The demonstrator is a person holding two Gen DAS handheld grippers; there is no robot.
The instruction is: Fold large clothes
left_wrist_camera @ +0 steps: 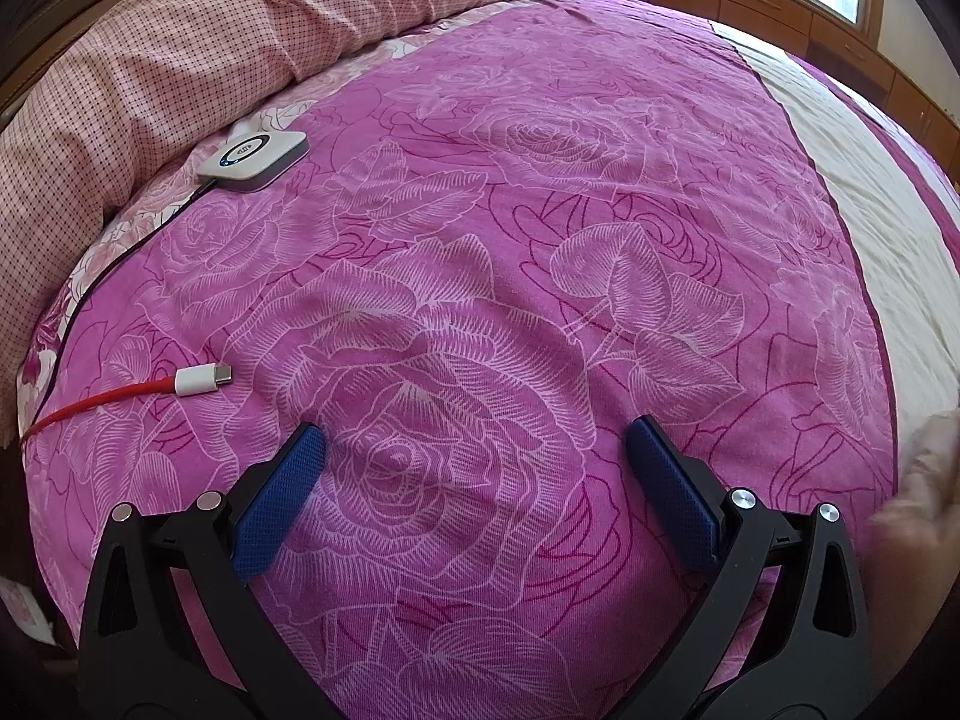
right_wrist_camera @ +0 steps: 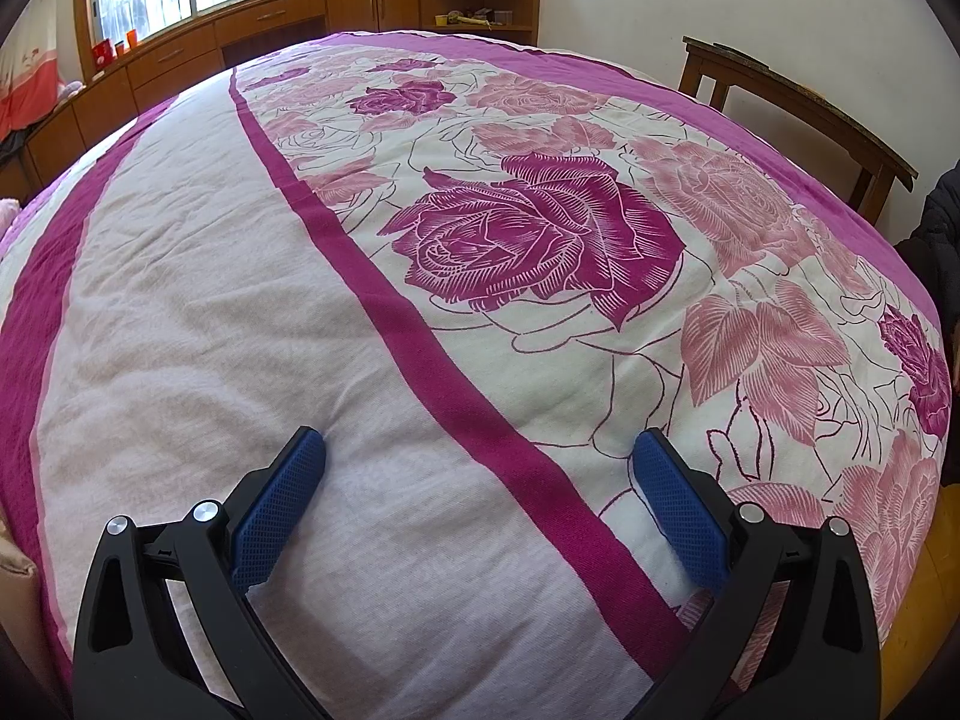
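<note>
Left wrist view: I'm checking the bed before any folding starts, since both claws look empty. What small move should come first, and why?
Probably bring in the garment: both the left claw and right claw are open and empty over the rose bedspread, with no spread garment visible. Mind the white charger and red cable lying on it.

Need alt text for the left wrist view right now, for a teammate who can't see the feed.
The open left gripper hovers over a magenta rose-print bedspread, holding nothing. On the spread to its left lie a red cable with a white USB-C plug and a white square device beside a pink checked quilt; a blurred pale shape sits at the right edge.
</note>
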